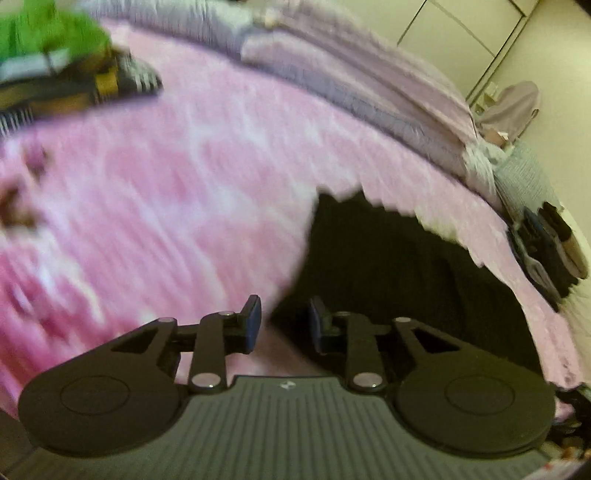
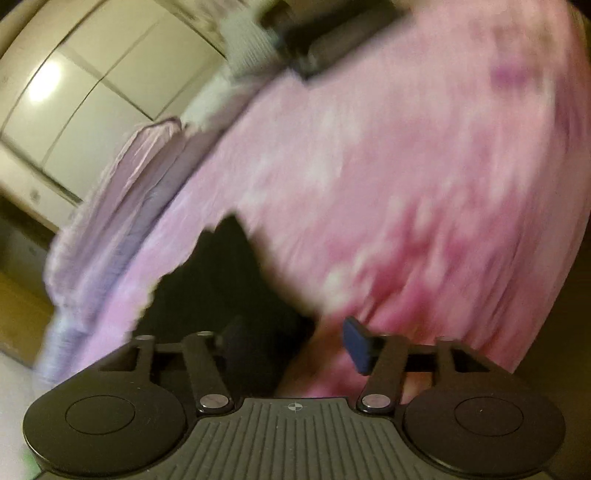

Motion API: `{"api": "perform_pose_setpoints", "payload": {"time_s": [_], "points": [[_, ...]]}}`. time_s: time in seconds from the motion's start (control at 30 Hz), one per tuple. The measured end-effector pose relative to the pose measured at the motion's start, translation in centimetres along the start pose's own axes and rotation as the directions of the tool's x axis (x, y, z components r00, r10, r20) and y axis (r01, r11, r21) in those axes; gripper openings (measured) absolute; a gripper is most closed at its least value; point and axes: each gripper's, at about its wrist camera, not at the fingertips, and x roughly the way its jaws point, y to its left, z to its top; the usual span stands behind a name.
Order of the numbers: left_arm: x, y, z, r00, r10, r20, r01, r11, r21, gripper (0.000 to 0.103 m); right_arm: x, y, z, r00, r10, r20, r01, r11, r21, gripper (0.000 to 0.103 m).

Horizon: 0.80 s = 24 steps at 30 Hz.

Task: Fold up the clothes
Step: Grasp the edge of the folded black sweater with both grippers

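Both hand-held grippers, left (image 1: 284, 321) and right (image 2: 295, 343), gape empty; I risk snagging bedspread (image 1: 166, 192) instead of black garment (image 1: 388, 266).

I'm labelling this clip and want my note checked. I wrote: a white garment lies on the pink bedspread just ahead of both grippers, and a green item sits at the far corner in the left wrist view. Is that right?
Not quite: the garment is black, not white, as both wrist views show. It does lie on the pink bedspread just ahead of both grippers, and the green item sits at the far corner in the left wrist view.
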Motion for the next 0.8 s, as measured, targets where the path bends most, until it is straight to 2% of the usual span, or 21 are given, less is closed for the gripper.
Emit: {"api": "perform_pose_setpoints", "payload": {"time_s": [0.07, 0.13, 0.2, 0.27, 0.37, 0.4, 0.43, 0.47, 0.53, 0.6, 0.67, 0.73, 0.8], "points": [[-0.2, 0.5, 1.6, 1.000, 0.002, 0.029, -0.003, 1.000, 0.012, 0.023, 0.2, 0.3, 1.5, 1.000, 0.018, 0.002, -0.017, 0.996, -0.089, 0.066], [0.1, 0.7, 2.8, 0.999, -0.026, 0.039, 0.025, 1.000, 0.011, 0.026, 1.8, 0.3, 2.7, 0.991, 0.104, -0.085, -0.114, 0.986, -0.121, 0.067], [1.3, 0.5, 3.5, 0.995, -0.101, 0.007, 0.101, 0.995, 0.018, 0.030, 3.8, 0.1, 3.1, 0.976, 0.154, -0.152, -0.170, 0.980, -0.099, 0.067], [2.9, 0.6, 3.4, 0.992, -0.122, -0.031, 0.122, 0.993, -0.007, 0.030, 6.2, -0.3, 2.8, 0.958, 0.186, -0.217, -0.204, 0.977, -0.061, 0.067], [4.6, 1.7, 2.8, 0.985, -0.148, -0.086, 0.142, 0.987, -0.080, 0.030, 8.0, -0.6, 2.2, 0.947, 0.244, -0.210, -0.256, 0.966, -0.030, 0.067], [5.0, 2.2, 2.6, 0.982, -0.161, -0.099, 0.150, 0.983, -0.104, 0.030, 8.3, -0.8, 2.2, 0.943, 0.260, -0.207, -0.268, 0.963, -0.013, 0.064], [5.2, 2.7, 2.5, 0.981, -0.165, -0.106, 0.152, 0.981, -0.120, 0.030, 8.6, -0.9, 2.0, 0.937, 0.278, -0.211, -0.283, 0.959, 0.007, 0.049], [5.3, 3.1, 2.4, 0.980, -0.166, -0.110, 0.151, 0.980, -0.131, 0.030, 9.1, -1.0, 2.0, 0.930, 0.290, -0.228, -0.291, 0.956, 0.032, 0.039], [5.5, 4.0, 2.3, 0.977, -0.177, -0.116, 0.160, 0.976, -0.147, 0.030, 9.5, -1.0, 2.1, 0.932, 0.285, -0.224, -0.283, 0.958, 0.041, 0.035], [5.5, 4.9, 2.7, 0.975, -0.191, -0.113, 0.172, 0.972, -0.161, 0.030, 9.3, -0.6, 2.2, 0.939, 0.262, -0.223, -0.258, 0.965, 0.044, 0.031], [5.6, 5.7, 3.2, 0.978, -0.177, -0.108, 0.159, 0.974, -0.158, 0.030, 9.0, 0.9, 2.2, 0.955, 0.188, -0.228, -0.195, 0.981, -0.012, 0.024], [5.4, 6.3, 3.8, 0.980, -0.174, -0.101, 0.156, 0.975, -0.161, 0.030, 8.5, 3.8, 2.3, 0.976, 0.042, -0.214, -0.060, 0.995, -0.079, 0.021], [5.3, 7.2, 4.4, 0.981, -0.173, -0.091, 0.157, 0.974, -0.167, 0.030, 7.8, 8.6, 2.1, 0.975, -0.143, -0.169, 0.097, 0.963, -0.251, 0.020]]}}
